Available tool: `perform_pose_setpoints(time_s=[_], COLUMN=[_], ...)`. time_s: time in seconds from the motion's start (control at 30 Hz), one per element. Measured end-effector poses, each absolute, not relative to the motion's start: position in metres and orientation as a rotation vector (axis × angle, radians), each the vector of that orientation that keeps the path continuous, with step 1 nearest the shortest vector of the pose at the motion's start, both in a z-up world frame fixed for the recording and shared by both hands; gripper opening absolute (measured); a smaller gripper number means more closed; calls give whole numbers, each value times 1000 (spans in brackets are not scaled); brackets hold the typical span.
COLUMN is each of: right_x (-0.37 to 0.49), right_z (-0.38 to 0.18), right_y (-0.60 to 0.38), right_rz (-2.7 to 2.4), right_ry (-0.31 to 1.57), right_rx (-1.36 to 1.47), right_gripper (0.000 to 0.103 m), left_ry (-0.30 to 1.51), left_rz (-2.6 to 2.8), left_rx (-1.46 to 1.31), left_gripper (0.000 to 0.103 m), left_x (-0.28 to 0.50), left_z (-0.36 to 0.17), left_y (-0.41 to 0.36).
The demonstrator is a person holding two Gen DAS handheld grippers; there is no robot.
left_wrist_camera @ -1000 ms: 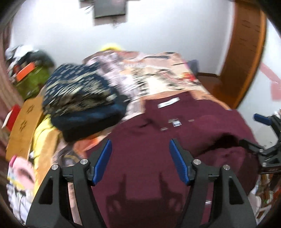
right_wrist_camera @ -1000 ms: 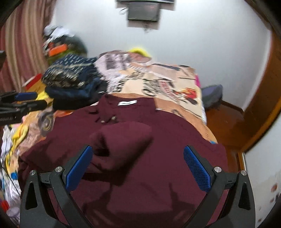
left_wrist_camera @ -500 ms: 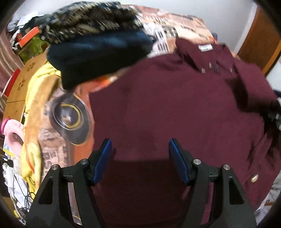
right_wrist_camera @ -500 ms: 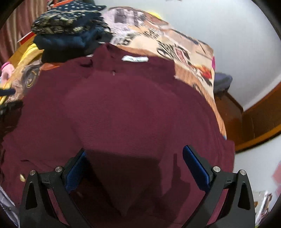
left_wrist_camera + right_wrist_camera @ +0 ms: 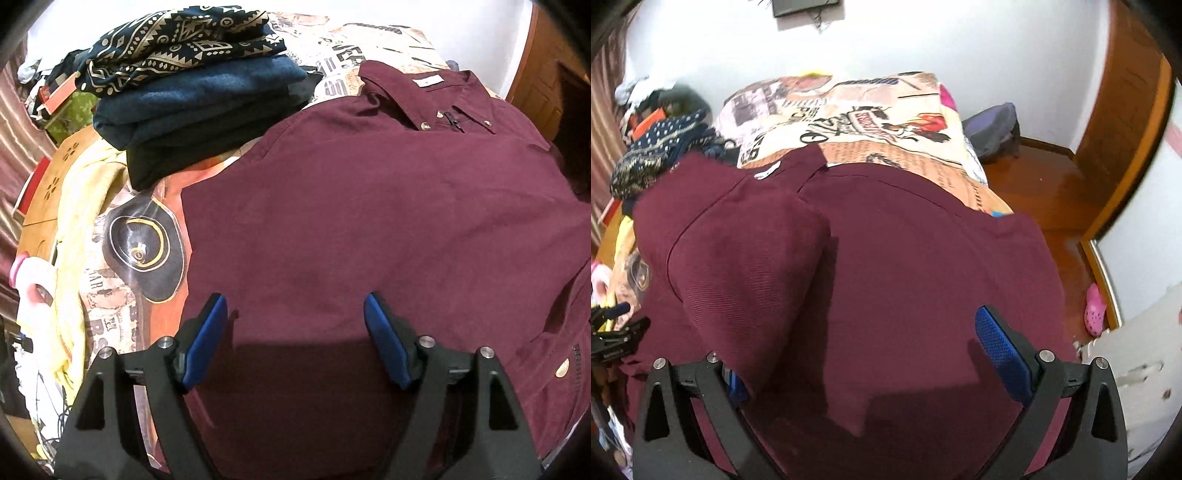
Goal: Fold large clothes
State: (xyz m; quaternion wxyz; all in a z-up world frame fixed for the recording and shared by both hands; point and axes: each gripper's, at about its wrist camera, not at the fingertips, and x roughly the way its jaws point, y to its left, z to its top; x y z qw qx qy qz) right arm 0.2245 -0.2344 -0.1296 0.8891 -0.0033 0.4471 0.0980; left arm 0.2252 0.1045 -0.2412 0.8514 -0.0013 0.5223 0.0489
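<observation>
While the maroon shirt (image 5: 369, 221) lay spread over the printed bed cover (image 5: 147, 317), collar (image 5: 406, 96) at the far end w/ its white label showing, the left gripper (image 5: 295, 339) hung low over the near hem, fingers (image 5: 207, 339) opening and clamped on nothing; cloth lay beneath them, not pinched as far as I could tell. The right gripper (image 5: 864, 354) stood released too, wide apart, w/ a folded-in sleeve flap (image 5: 750, 266) draped over its left finger, whose pad was mostly hidden. Likely trouble from here: that flap could snag on the finger and get dragged out of its fold if the gripper pulled away sideways, undoing the sleeve step. A shallow pinch at the hem might also catch only the top layer, so the fold would come up lopsided, esp. since the front placket w/ its buttons (image 5: 561, 369) bunched at the right edge. The stack of folded clothes (image 5: 199, 96) sat just beside the shirt's shoulder, near enough that a swung fold might knock it. Fabric looked like a fine-ribbed woven cotton, matte, fairly limp, holding soft creases rather than sharp ones; the button-down collar seemed stiffer. The stack was thicker stuff: dark blue knit under a navy cloth printed in gold geometric pattern.
</observation>
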Motion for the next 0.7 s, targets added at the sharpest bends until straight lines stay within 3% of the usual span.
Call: perform_pose_setpoints(time_s=[0.3, 0.5, 0.6, 0.7], right_x=[221, 208, 202, 201], right_z=[-139, -142, -140, -137], right_y=[-277, -326, -333, -328], right_rz=[71, 91, 113, 127], right_ry=[942, 988, 982, 976], right_rx=[137, 436, 537, 553], right_gripper=[101, 101, 99, 91], left_ry=[1120, 1121, 1076, 1028], left_rz=[119, 110, 99, 78], left_rx=[-21, -21, -20, -31], left_gripper=[79, 79, 79, 79], left_x=[227, 223, 220, 220], left_z=[-241, -229, -213, -194], left_y=[107, 102, 96, 89])
